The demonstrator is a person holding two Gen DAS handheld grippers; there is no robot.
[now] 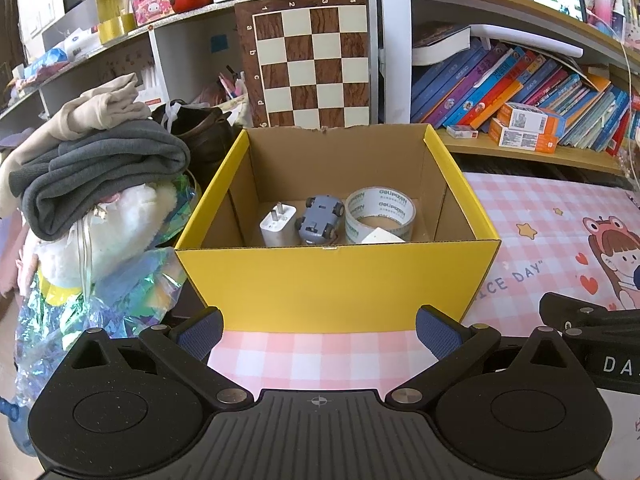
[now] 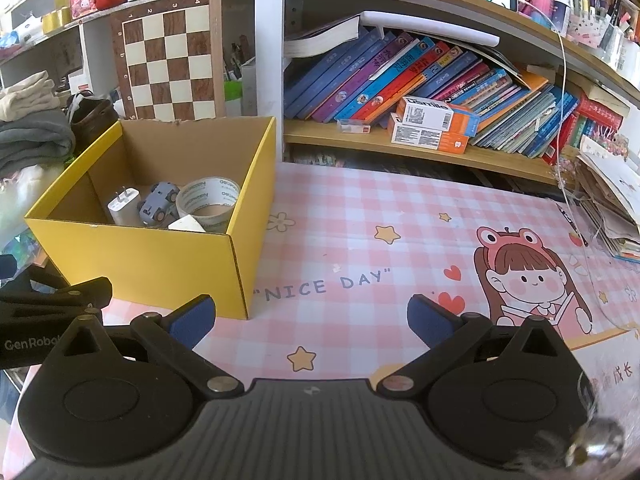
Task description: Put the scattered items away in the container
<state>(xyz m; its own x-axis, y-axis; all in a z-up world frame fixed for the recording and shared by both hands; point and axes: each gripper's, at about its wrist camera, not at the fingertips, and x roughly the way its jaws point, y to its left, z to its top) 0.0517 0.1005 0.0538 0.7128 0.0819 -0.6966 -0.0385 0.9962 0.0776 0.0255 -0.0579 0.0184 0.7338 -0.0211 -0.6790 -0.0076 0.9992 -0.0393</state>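
Both grippers, left [image 1: 320,334] and right [image 2: 312,320], spread wide, holding nothing. Charger [image 1: 277,225], toy car [image 1: 319,220], tape roll [image 1: 380,214] inside yellow box [image 1: 332,284]; bare pink mat [image 2: 400,248] beside it only in right view.

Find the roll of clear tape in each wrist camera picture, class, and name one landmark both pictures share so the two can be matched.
Left wrist view: the tape roll lies inside the yellow box, right of the grey toy car, near picture centre.
Right wrist view: the same tape roll sits in the box at left of centre.
Shared landmark: the chessboard standing behind the box.
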